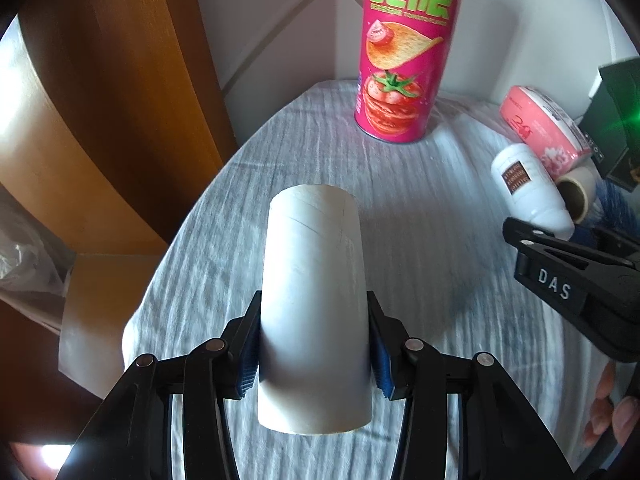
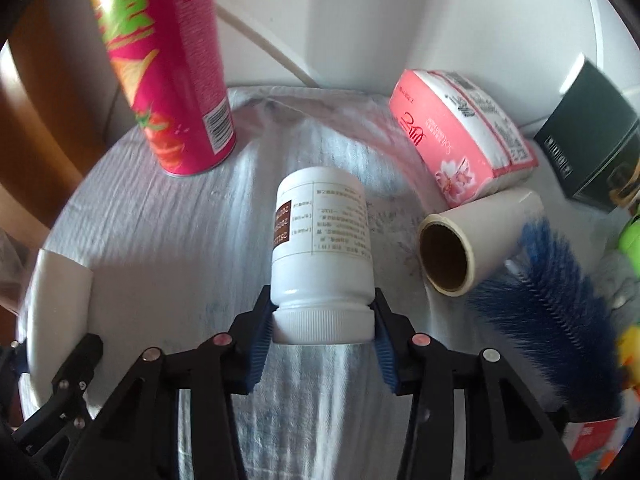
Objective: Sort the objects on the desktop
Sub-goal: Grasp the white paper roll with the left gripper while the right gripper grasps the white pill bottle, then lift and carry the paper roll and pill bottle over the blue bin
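My left gripper (image 1: 314, 344) is shut on a plain white cardboard tube (image 1: 314, 280), its blue pads (image 1: 248, 360) pressed against both sides, above the pale striped cloth (image 1: 420, 248). My right gripper (image 2: 322, 320) is shut on the cap end of a white pill bottle (image 2: 320, 240) with a brown label; the bottle points away from the camera. In the left wrist view that bottle (image 1: 528, 188) and the right gripper's black finger (image 1: 568, 272) show at the right edge. In the right wrist view the tube (image 2: 60, 304) appears at the far left.
A tall pink crisps can (image 1: 404, 52) stands at the back of the cloth. A pink tissue pack (image 2: 460, 136), a lint roll (image 2: 472, 240), a blue brush (image 2: 548, 304) and a dark box (image 2: 592, 132) lie at the right. Wooden furniture (image 1: 100, 100) flanks the left.
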`<state>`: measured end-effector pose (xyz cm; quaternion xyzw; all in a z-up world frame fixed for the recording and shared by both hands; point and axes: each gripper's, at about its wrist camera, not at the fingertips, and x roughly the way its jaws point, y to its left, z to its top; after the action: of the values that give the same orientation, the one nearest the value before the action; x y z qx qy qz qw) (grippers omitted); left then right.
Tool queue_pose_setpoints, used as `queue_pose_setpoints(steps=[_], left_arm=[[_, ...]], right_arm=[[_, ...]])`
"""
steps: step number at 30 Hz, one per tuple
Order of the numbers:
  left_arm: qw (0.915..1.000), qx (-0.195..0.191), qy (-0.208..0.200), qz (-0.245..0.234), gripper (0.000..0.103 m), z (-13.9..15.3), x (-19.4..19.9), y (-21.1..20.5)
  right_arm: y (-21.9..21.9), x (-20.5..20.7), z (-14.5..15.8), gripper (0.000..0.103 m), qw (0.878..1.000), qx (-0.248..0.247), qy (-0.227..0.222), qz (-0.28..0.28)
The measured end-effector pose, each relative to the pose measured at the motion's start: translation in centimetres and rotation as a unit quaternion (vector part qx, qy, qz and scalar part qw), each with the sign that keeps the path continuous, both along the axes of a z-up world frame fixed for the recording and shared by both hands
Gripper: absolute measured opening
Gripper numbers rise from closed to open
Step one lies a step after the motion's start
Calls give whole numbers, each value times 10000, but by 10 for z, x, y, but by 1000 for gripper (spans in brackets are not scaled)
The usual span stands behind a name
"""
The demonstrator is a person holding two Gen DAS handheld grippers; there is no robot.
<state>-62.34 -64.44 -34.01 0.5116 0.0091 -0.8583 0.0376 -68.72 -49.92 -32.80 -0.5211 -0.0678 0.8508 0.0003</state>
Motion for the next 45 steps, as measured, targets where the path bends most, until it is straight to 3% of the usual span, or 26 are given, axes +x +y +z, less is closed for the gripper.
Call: queue_pose_setpoints(steps=[4, 12, 20, 31, 37, 45], left_arm=[[9998, -142, 120, -118, 44, 9, 18, 5], [9989, -203, 408, -59, 44, 75, 72, -5], [9949, -430, 915, -42, 45, 164, 132, 11], [9889, -195, 1448, 272, 45, 263, 237, 52], [9861, -224, 1602, 387, 45, 291, 296, 60], [9840, -181, 1774, 45, 45, 301, 385, 69]], right_arm=[[-8, 18, 12, 44, 9997, 30, 117, 226], [-12, 72, 64, 44, 9974, -354, 317, 548], [20, 140, 153, 45, 9867, -1021, 844, 943], [53, 258, 269, 45, 9686, -916, 1891, 1326], [65, 320, 302, 45, 9614, -1069, 2089, 1438], [79, 435, 310, 45, 9598, -1283, 2226, 1127]])
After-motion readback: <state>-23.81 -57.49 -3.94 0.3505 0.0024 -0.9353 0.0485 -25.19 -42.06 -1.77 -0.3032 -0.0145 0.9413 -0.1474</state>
